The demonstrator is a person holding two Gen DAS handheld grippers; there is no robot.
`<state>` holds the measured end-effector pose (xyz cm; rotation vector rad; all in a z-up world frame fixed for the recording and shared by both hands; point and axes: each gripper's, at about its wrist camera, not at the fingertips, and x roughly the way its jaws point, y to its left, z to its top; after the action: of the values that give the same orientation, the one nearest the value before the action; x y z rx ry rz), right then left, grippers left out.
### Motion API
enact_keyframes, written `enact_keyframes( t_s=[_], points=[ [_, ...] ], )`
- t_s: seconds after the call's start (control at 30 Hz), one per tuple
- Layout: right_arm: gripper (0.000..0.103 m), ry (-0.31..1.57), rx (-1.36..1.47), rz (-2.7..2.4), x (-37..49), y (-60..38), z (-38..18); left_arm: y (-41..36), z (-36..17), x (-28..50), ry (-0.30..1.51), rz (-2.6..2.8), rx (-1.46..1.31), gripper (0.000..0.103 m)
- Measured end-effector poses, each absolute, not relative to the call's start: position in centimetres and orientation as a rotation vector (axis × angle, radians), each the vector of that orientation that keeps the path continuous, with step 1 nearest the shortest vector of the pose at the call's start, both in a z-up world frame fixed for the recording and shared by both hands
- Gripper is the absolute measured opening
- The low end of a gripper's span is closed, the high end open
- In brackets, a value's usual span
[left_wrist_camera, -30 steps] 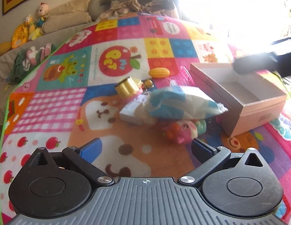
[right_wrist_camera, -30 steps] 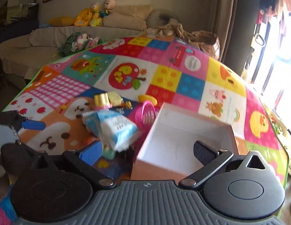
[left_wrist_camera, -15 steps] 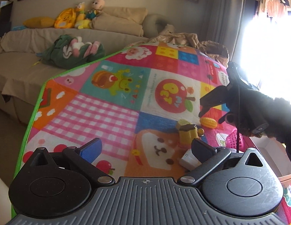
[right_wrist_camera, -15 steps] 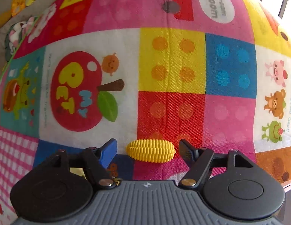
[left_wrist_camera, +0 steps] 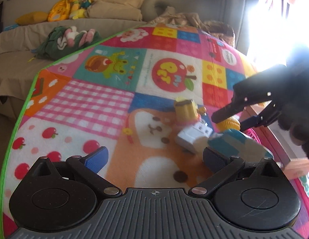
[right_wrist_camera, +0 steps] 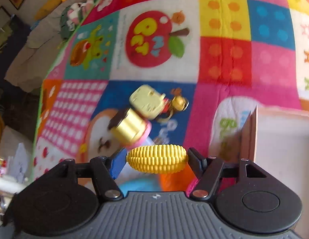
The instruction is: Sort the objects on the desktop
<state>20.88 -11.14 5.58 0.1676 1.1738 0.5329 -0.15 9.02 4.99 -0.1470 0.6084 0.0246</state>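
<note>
2 fingers of the right claw (right_wrist_camera: 156, 159), just closing, pinch the toy corn (right_wrist_camera: 156, 161) endwise between them.

Toy clutter (left_wrist_camera: 192, 127) crowding mat (left_wrist_camera: 90, 107) centre, box wall (right_wrist_camera: 249, 131) at right, left squares open

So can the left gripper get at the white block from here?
Probably yes: the left gripper is open and empty, and the white block lies just ahead. The blue and white packet crowds its right side.
</note>
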Motion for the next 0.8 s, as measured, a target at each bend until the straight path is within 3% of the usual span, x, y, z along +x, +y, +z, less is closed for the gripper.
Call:
enact_keyframes(
  t_s=[0.1,0.27,0.57,0.8],
  points=[
    [0.067,1.139,0.215,0.614,15.9,-12.4,7.0,6.3,3.7,-1.3,0.669,-0.054,-0.061,0.103],
    [0.067,0.913,0.176,0.662,7.1,-17.9,9.8,2.5,2.6,-3.1,0.707,-0.196,0.034,0.103],
    [0.068,0.868,0.062,0.469,0.0,-25.1,3.0,-3.1,2.7,-0.3,0.683,-0.219,0.155,0.103],
    [0.100,0.551,-0.004,0.279,-1.4,-29.4,6.4,1.1,3.2,2.5,0.669,0.020,0.108,0.103]
  ],
)
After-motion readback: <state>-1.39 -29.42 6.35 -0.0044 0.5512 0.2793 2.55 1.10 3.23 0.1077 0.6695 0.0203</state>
